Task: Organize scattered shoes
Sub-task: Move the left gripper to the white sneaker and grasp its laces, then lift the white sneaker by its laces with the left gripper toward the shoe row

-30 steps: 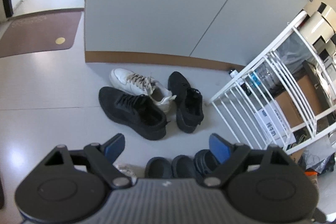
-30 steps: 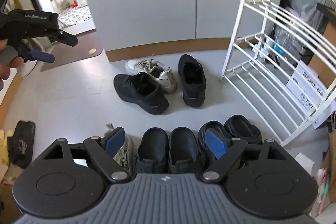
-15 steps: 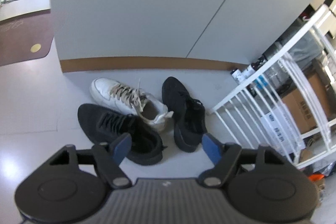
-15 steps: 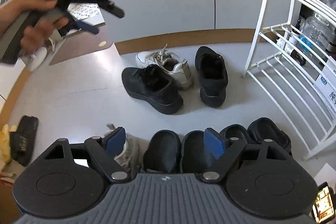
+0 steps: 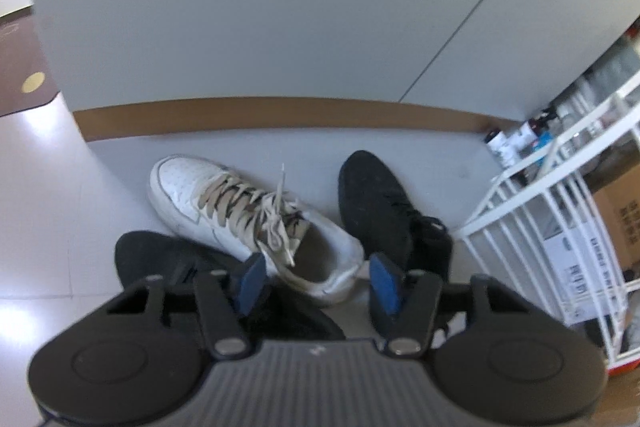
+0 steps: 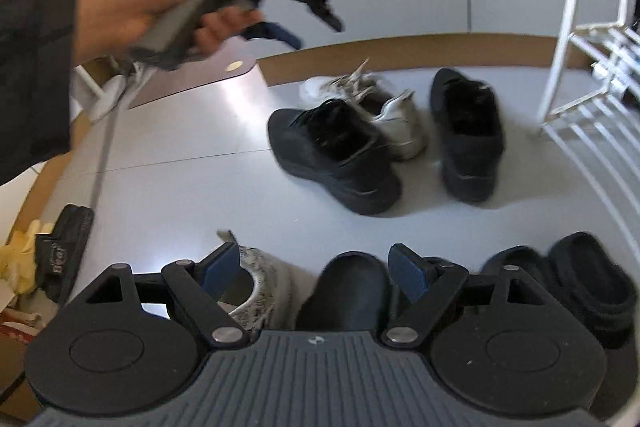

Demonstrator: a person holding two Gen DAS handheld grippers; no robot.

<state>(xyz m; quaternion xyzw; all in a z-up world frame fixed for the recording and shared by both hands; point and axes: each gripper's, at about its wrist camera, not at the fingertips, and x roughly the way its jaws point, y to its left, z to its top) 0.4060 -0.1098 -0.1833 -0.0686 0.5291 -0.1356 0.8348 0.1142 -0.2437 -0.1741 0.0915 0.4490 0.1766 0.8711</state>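
Shoes are seen grouped on grey floor (image 5: 440,163) by the wall: white sneaker (image 5: 224,203) wedged between two black shoes (image 5: 384,203). Left gripper (image 5: 316,277) is held open, empty, above the sneaker's heel. Right gripper (image 6: 316,267) is held open over black slippers (image 6: 348,291).

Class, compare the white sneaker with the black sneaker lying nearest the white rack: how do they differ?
The white sneaker has loose beige laces; the black sneaker has dark laces. The white sneaker lies angled against another black shoe; the black sneaker stands apart. Both sit upright on the floor, toes toward the wall.
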